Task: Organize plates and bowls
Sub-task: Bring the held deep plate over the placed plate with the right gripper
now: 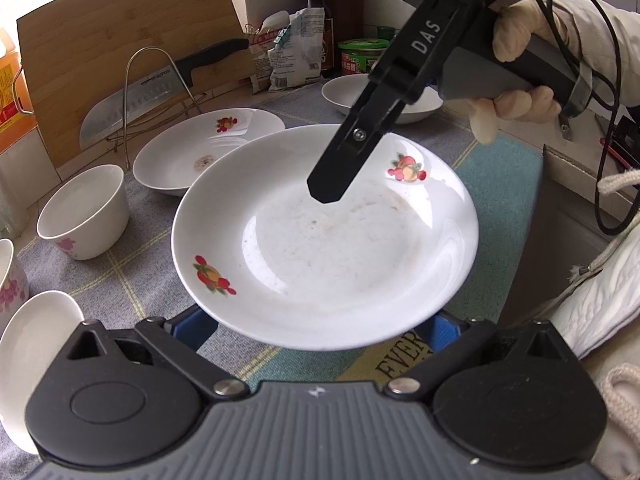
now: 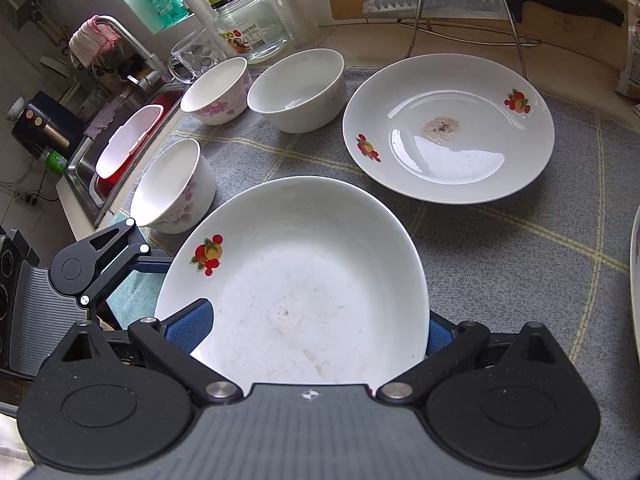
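Plate [image 1: 325, 236] held; knife [image 1: 132, 100] reads SUPOR.

Both grippers are built in black with ribbed grey bodies, silver pivot screws and blue textured pads [image 2: 191, 326]. The right gripper [image 1: 326, 190] is marked "DAS" in white, with a black cable [image 1: 600, 60] attached. A cream glove [image 1: 520, 36] and pale quilted sleeve [image 1: 600, 308] are worn.

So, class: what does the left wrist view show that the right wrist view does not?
Left wrist only: a gloved hand, a sauce bottle, a green-lidded tub. Right wrist only: the sink, the tap, a glass jar. Both: the held plate, the second plate, the knife.
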The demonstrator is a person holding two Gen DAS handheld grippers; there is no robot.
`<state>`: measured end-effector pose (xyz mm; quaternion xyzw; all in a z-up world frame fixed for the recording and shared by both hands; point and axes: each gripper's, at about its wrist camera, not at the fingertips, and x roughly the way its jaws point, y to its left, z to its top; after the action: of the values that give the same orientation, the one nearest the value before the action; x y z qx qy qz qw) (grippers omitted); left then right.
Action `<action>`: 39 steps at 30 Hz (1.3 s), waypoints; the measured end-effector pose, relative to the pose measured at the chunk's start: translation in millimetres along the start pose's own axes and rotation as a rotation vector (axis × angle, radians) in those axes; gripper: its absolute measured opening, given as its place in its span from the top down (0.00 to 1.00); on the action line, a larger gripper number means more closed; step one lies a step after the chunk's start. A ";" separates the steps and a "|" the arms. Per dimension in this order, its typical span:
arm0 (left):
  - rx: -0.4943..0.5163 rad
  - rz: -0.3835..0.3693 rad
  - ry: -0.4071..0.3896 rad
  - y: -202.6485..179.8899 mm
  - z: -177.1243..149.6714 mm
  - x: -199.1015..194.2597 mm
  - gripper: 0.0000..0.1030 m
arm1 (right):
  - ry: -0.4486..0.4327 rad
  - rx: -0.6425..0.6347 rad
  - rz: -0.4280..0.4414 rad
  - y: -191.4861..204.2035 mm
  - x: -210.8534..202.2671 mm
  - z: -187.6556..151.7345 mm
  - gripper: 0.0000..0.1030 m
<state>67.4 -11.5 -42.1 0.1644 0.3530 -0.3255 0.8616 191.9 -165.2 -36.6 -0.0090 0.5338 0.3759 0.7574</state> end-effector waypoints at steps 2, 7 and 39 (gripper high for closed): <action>0.004 -0.004 -0.003 -2.8 4.8 2.1 0.01 | -0.010 0.005 -0.004 -4.0 -5.3 -0.8 0.00; 0.015 -0.019 0.001 -8.5 17.3 11.1 0.01 | -0.028 0.017 -0.018 -13.9 -16.3 -4.7 0.00; 0.128 -0.101 -0.030 -26.2 99.2 81.7 0.01 | -0.121 0.137 -0.090 -102.0 -85.4 -30.9 0.00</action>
<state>143.5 -118.0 -32.8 0.1962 0.3266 -0.3929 0.8369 213.6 -299.0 -19.8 0.0414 0.5106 0.3041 0.8031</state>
